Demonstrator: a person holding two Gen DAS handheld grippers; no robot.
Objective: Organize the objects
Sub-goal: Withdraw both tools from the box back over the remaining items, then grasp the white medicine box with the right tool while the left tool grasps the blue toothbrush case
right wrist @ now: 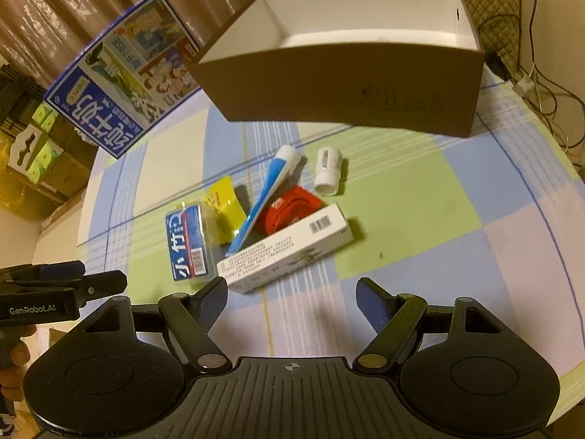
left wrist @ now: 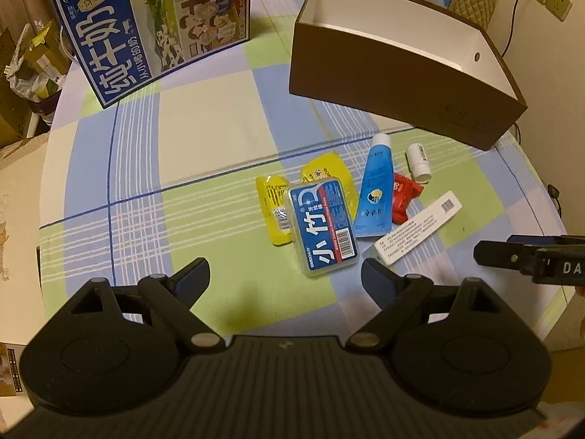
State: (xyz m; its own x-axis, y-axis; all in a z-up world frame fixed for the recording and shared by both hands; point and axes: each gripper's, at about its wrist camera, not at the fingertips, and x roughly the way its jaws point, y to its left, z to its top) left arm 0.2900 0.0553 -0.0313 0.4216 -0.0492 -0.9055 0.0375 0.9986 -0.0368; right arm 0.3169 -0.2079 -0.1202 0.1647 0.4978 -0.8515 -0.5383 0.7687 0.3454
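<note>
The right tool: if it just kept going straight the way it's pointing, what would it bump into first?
Most likely the white carton, which lies just ahead of the open right tool, slightly left of centre between its fingers. Beyond it sit the red packet and the brown box. Height above the table is hard to judge.

Clear plastic case [left wrist: 323,226], blue label: large "小竹", barcode at near end; small side print blurred. Big blue milk carton box [left wrist: 109,36], far left on counter: large white "纯牛奶", seen upside down. Left tool [right wrist: 47,285], seen in right wrist view: "GenRobot.AI" on body. Right tool [left wrist: 530,258], seen in left wrist view: letters "DA". White long box [right wrist: 289,245]: barcode, fine print unreadable.
</note>
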